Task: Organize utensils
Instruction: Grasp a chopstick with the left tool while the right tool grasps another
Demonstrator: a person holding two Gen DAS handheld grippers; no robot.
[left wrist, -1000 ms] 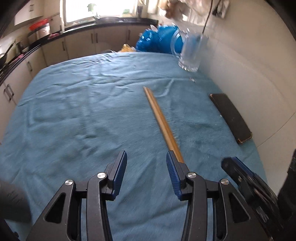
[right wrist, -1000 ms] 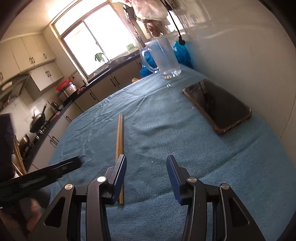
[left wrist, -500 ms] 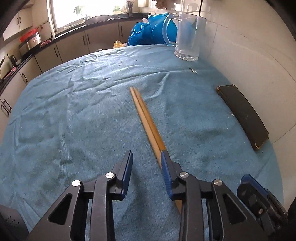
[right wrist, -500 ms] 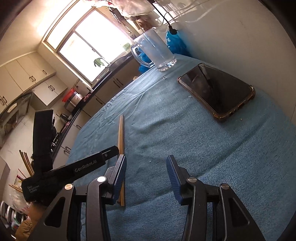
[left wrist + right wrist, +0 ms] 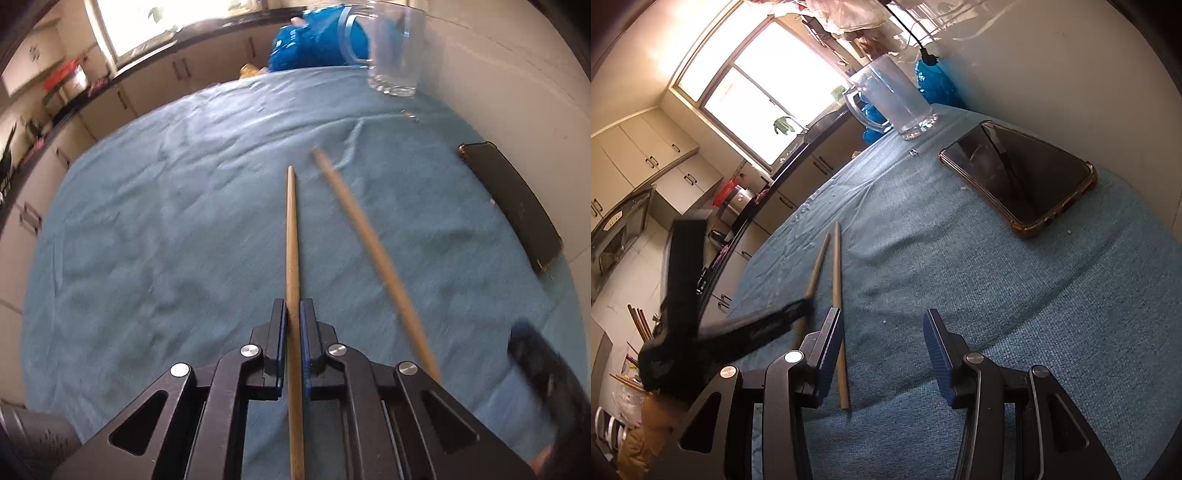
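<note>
Two wooden chopsticks lie over a blue cloth. My left gripper [image 5: 292, 314] is shut on one chopstick [image 5: 291, 236], which points straight ahead between its fingers. The second chopstick [image 5: 369, 243] lies loose on the cloth to its right, angled away. In the right wrist view the held chopstick [image 5: 817, 269] sticks out of the blurred left gripper [image 5: 798, 314], and the loose chopstick [image 5: 837, 295] lies just beside my right gripper's left finger. My right gripper [image 5: 882, 328] is open and empty above the cloth. A clear glass mug [image 5: 395, 48] [image 5: 894, 99] stands at the far end by the wall.
A dark phone [image 5: 513, 206] [image 5: 1019, 177] lies on the cloth by the white wall on the right. A blue plastic bag [image 5: 314, 44] sits behind the mug. Kitchen cabinets and a counter [image 5: 122, 96] run along the left past the table's edge.
My left gripper has closed on one chopstick and swung it apart from the other; they lay side by side before. The right gripper has stayed open, shifting slightly.
</note>
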